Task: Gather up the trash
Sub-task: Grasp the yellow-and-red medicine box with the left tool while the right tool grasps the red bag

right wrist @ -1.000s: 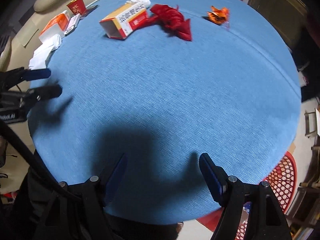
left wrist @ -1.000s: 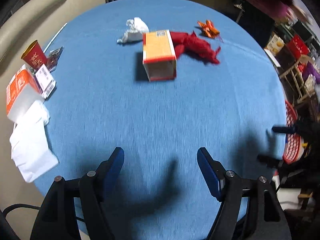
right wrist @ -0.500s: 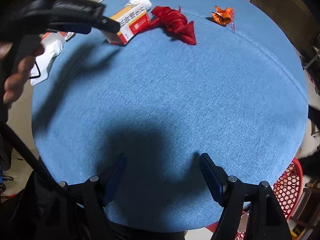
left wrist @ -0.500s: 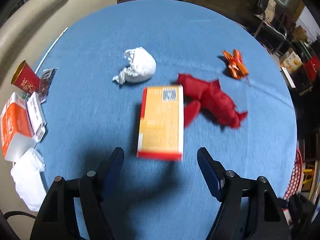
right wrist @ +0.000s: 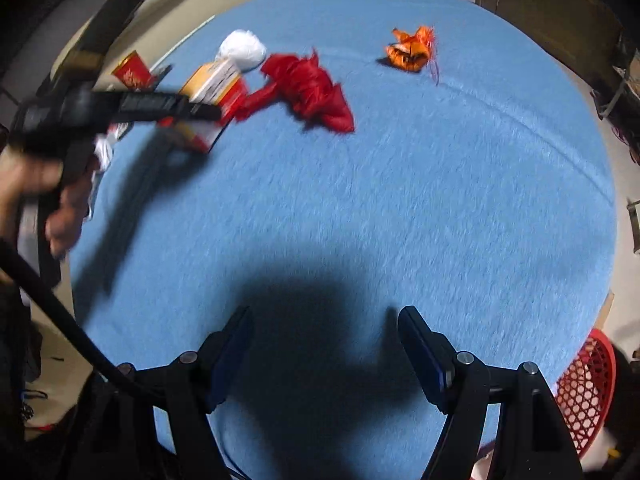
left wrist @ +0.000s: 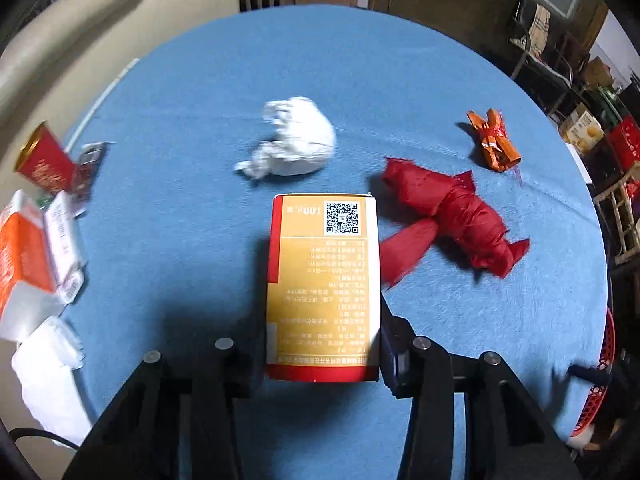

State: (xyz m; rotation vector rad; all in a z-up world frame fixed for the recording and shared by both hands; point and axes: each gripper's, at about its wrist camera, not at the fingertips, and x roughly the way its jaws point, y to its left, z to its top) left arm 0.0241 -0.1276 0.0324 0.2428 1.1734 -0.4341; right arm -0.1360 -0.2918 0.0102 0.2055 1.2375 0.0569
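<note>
An orange and white carton box (left wrist: 324, 280) lies on the round blue table (left wrist: 168, 216). My left gripper (left wrist: 320, 316) straddles the box's near end, its jaws closing, and both fingers sit against the box's sides. In the right wrist view the same box (right wrist: 216, 84) shows at the far left under the blurred left gripper (right wrist: 192, 110), which a hand holds. A crumpled red wrapper (left wrist: 452, 220) lies just right of the box, a white paper ball (left wrist: 296, 140) beyond it, and an orange wrapper (left wrist: 494, 140) far right. My right gripper (right wrist: 324, 314) hangs open over bare cloth near the table's front edge.
A red cup (left wrist: 44, 160), an orange and white carton (left wrist: 24, 256) and white tissue (left wrist: 48, 372) crowd the table's left edge by a beige sofa (left wrist: 100, 32). A red mesh basket (right wrist: 584, 392) stands on the floor beyond the table's right edge.
My left gripper has moved forward over the table to the box and narrowed its jaws around the box's near end. The right gripper has shifted forward, still open.
</note>
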